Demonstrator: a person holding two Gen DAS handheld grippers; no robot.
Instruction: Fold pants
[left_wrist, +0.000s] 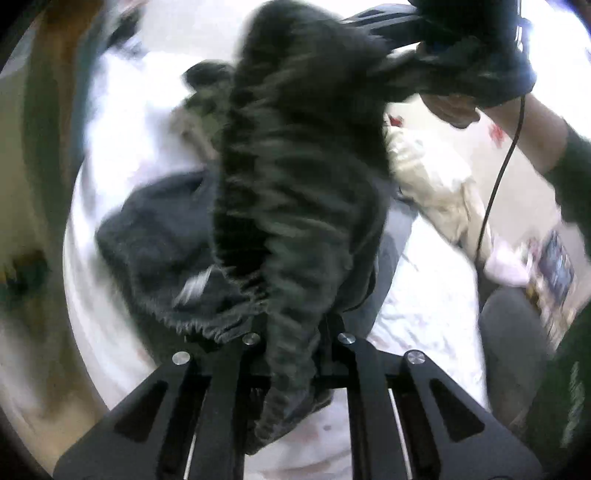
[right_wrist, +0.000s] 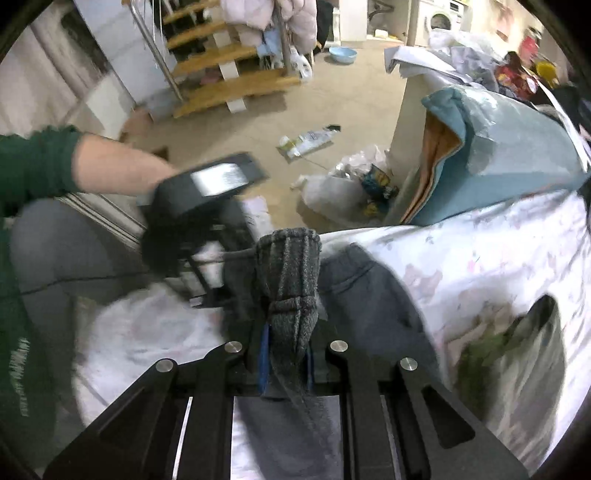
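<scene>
Pants (left_wrist: 295, 177), dark grey, hang stretched above a floral bed sheet (right_wrist: 480, 258), waistband clamped in both the left gripper (left_wrist: 291, 332) and right gripper (right_wrist: 286, 354), apparently mid-lift; next likely laying them flat to fold.

Upper left of right wrist view: wooden staircase (right_wrist: 225, 70) with metal railing. Centre: beige floor (right_wrist: 354, 96), strewn with litter. Top centre: blue basin (right_wrist: 342, 54). Top right: washing machine (right_wrist: 441, 19). Lower right: floral bedsheet (right_wrist: 491, 251); teal bedding (right_wrist: 509, 155) above it.
</scene>
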